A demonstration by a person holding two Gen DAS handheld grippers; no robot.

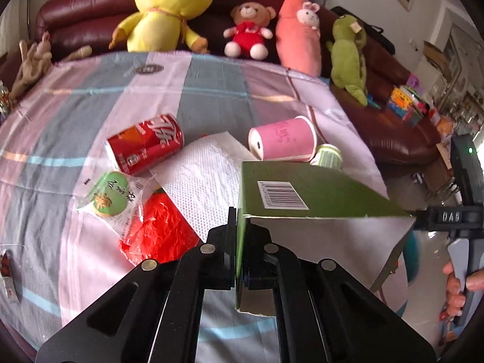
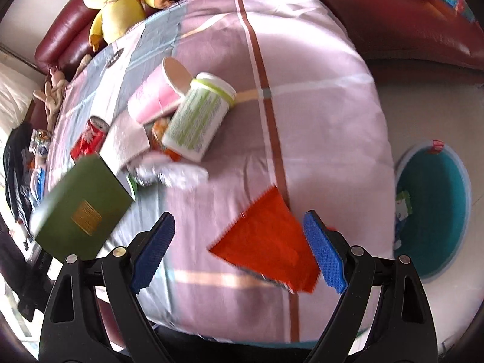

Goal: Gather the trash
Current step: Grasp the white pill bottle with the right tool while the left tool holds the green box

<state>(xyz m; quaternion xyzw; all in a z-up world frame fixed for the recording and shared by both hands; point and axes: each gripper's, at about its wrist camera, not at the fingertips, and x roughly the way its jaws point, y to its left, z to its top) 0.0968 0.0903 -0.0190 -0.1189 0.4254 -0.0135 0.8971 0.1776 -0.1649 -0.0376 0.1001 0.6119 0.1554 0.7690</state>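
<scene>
My left gripper (image 1: 240, 227) is shut on the edge of a green cardboard box (image 1: 302, 193), held above the table; the box also shows in the right wrist view (image 2: 81, 208). On the striped cloth lie a red can (image 1: 145, 145), a pink paper cup (image 1: 284, 139), a white-green tub (image 2: 199, 118), a white napkin (image 1: 205, 178), a green snack packet (image 1: 112, 196) and a red wrapper (image 1: 160, 233). My right gripper (image 2: 239, 248) is open, just above an orange wrapper (image 2: 269, 239) near the table's front edge.
A teal round bin (image 2: 435, 211) stands on the floor right of the table, holding a small green carton (image 2: 403, 204). A dark red sofa (image 1: 90, 15) with plush toys runs behind the table. The right gripper's handle and hand (image 1: 462, 242) show at the right.
</scene>
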